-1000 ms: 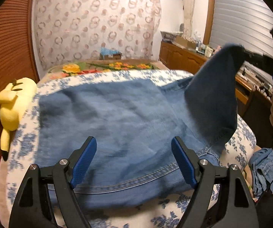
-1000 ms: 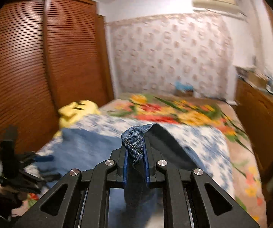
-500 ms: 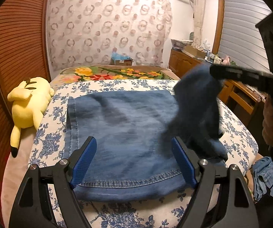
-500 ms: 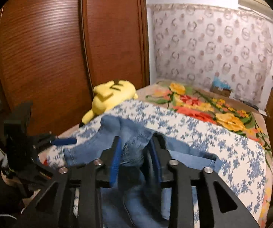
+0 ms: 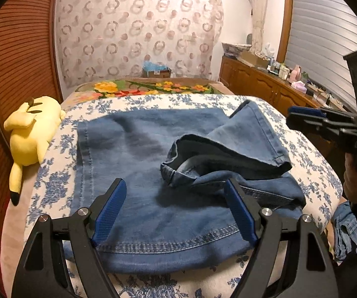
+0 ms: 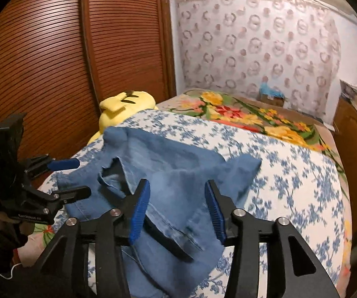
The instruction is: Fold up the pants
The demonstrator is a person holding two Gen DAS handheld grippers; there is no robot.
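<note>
Crowded around the bed (image 5: 153, 99): a yellow plush toy (image 5: 30, 134) lying along the left edge beside the slatted wooden wardrobe doors (image 6: 54, 57), a floral blanket (image 5: 143, 88) across the far end, a small cardboard box (image 5: 157, 72) behind it against the patterned curtain (image 5: 138, 32), a wooden sideboard (image 5: 260, 84) with clutter along the right wall, and a second bundle of blue cloth (image 5: 345, 233) hanging low off the near right corner. Nothing lying on top of the denim.

Spread on the blue-flowered cover (image 5: 310, 173), reaching from the near edge towards the middle of the bed: blue denim pants (image 5: 133, 164), mostly flat, stitched hem nearest in the left wrist view. Rumpled on the right side, where a leg end is folded back loosely over the flat layer, its cuff gaping and showing the darker inside.

Left gripper (image 5: 176, 206) poised over the near hem, blue pads wide apart, no cloth pinched. Right gripper (image 6: 177, 211) over the folded-back part, jaws opening, denim lying below and between the pads but not pressed by them; seen also from the side at the right edge of the left wrist view, with part of a hand (image 5: 352, 181) under it.

Blurred in the right wrist view, so seams hard to read there. Waistband not made out. Near edge of the bed cut off behind both grippers.
</note>
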